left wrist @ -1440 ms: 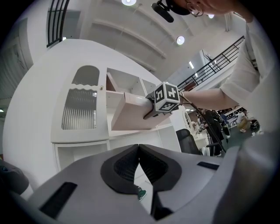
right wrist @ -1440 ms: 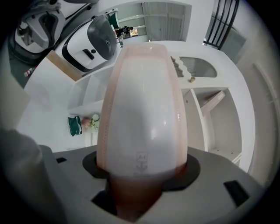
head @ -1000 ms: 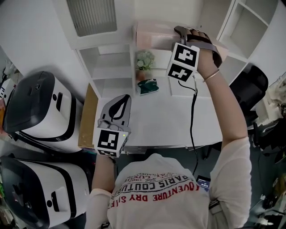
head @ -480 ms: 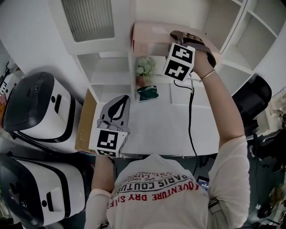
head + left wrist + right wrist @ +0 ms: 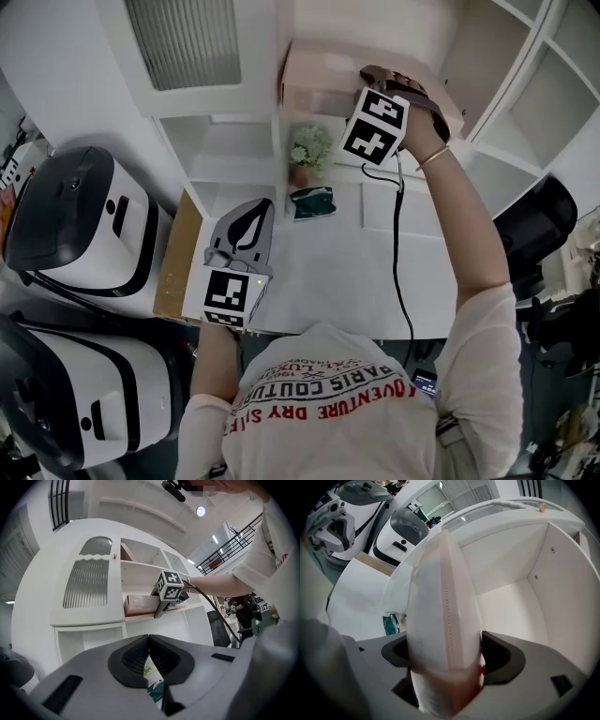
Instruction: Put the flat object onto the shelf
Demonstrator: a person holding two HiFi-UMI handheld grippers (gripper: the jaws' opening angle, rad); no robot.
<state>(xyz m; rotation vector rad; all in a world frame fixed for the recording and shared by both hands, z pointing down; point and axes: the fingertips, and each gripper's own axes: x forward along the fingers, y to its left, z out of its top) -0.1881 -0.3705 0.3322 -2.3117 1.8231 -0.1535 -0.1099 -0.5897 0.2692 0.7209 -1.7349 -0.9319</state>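
Right gripper view: flat pink box [image 5: 440, 616] sits edge-on between the right gripper [image 5: 377, 80] jaws, which have just been opening and are now released. Left gripper view adds that the box lies on a white shelf [image 5: 140, 617] board, mid-frame. Left gripper [image 5: 253, 220] is clenched and empty over the white table [image 5: 328, 272]; potted plant [image 5: 307, 150] and green packet [image 5: 312, 202] sit centre, white machines [image 5: 75, 216] at left.

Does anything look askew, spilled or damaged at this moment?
Nothing stands out. The pink flat box is in the shelf compartment, between the jaws of the right gripper, which have just been opening. On the desk the potted plant stands upright and the green packet lies intact, with nothing spilled.
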